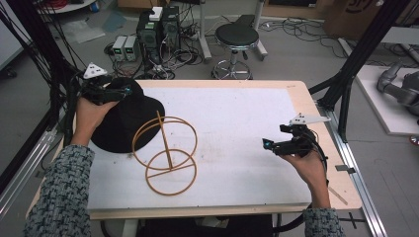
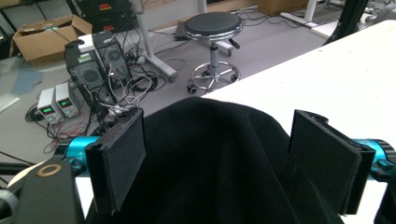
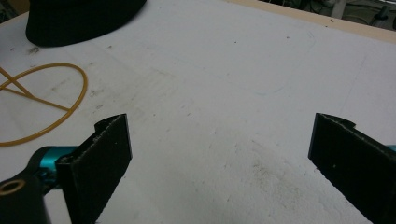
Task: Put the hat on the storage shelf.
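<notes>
High view has your left hand-held gripper spread wide over the black hat at the tabletop's left, probably lining up a grab, while your right hand-held gripper idles agape, with the hoop stand between them.

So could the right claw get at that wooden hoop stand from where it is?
Probably yes. The right claw is open, and bare white table lies between it and the tan wooden hoop stand; the black fabric hat sits beyond it.
</notes>
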The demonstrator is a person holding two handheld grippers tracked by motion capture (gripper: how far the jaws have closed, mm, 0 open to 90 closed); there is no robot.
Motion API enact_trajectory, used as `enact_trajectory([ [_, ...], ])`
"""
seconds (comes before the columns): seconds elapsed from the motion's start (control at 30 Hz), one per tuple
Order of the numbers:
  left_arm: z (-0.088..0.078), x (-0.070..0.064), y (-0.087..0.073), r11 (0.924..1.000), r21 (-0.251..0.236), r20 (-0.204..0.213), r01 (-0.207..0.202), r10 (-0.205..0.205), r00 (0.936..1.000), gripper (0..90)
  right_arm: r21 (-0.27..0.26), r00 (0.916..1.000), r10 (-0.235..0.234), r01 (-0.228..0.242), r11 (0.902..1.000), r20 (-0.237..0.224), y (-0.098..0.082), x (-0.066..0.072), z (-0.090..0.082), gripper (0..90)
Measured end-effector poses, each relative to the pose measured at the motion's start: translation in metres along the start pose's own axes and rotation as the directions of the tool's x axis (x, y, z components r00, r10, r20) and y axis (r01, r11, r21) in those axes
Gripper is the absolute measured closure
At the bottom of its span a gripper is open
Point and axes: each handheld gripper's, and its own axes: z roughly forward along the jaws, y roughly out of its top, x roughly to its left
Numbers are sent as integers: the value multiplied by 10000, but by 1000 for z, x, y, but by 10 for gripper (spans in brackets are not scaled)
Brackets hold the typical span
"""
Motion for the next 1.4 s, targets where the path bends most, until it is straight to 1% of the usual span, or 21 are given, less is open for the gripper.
enact_trajectory([
  [0.07,1,0,0,10000,27,24,27,-27,10000,200,-17,10000,-49,49,10000,-13,0,0,0,58],
  [0.1,4,1,0,9999,163,-48,30,-29,10000,201,14,10000,-27,27,10000,-13,0,0,0,58],
  [0.17,5,3,-1,9997,230,-61,84,-82,9999,210,12,10000,-57,57,10000,-13,0,0,0,58],
  [0.27,7,3,-3,9994,351,-87,43,-40,10000,236,47,10000,-10,10,10000,-30,-1,0,1,58],
  [0.3,7,3,-3,9989,478,-209,-34,44,9998,255,59,10000,12,-12,10000,-19,-1,1,1,58],
  [0.37,7,3,-4,9990,443,-198,10,-1,9998,284,81,10000,-36,36,10000,-37,-1,0,2,58],
  [0.43,6,3,-4,9985,525,-247,-150,163,9996,337,68,10000,-10,10,10000,-51,-1,1,2,58],
  [0.47,6,3,-4,9985,525,-247,-150,163,9996,365,84,10000,33,-32,10000,-47,-2,1,2,58],
  [0.5,6,3,-4,9986,502,-228,-193,205,9995,401,101,10000,19,-19,9999,-32,-2,1,3,58],
  [0.53,6,3,-5,9991,406,-174,-139,146,9997,433,107,10000,52,-52,9999,-23,-2,1,3,58],
  [0.63,6,3,-7,9994,336,-151,-118,123,9998,487,45,9999,121,-121,9999,-44,-2,0,2,58],
  [0.87,6,4,-9,9986,471,-167,-256,265,9995,608,-36,9999,128,-128,9999,-76,-2,0,1,58],
  [0.97,7,3,-10,9986,520,-144,-138,146,9998,640,-65,9998,152,-152,9999,-88,-2,0,1,58],
  [1.0,8,3,-10,9985,522,-117,-150,156,9998,655,-66,9999,126,-126,9999,-33,-2,0,0,58],
  [1.03,7,3,-10,9980,589,-155,-231,240,9996,667,-44,9998,201,-201,9998,-21,-2,0,0,58],
  [1.13,7,3,-10,9981,572,-136,-248,256,9996,725,-39,9999,140,-140,9999,-22,-2,-1,1,58],
  [1.17,6,3,-10,9979,595,-107,-266,272,9996,725,-39,9999,140,-140,9999,-22,-2,-1,1,58],
  [1.2,5,3,-10,9981,555,-97,-282,287,9995,765,-50,9999,157,-157,9999,-32,-2,-1,1,58],
  [1.27,5,3,-10,9980,562,-74,-286,291,9995,794,-31,9999,155,-155,9999,-35,-2,-1,1,58],
  [1.3,5,3,-10,9973,602,-87,-432,438,9990,811,-10,9999,162,-162,9999,-35,-2,-1,1,59],
  [1.4,4,3,-10,9968,595,-82,-525,531,9986,854,7,9999,160,-160,9999,-25,-2,-1,1,58],
])
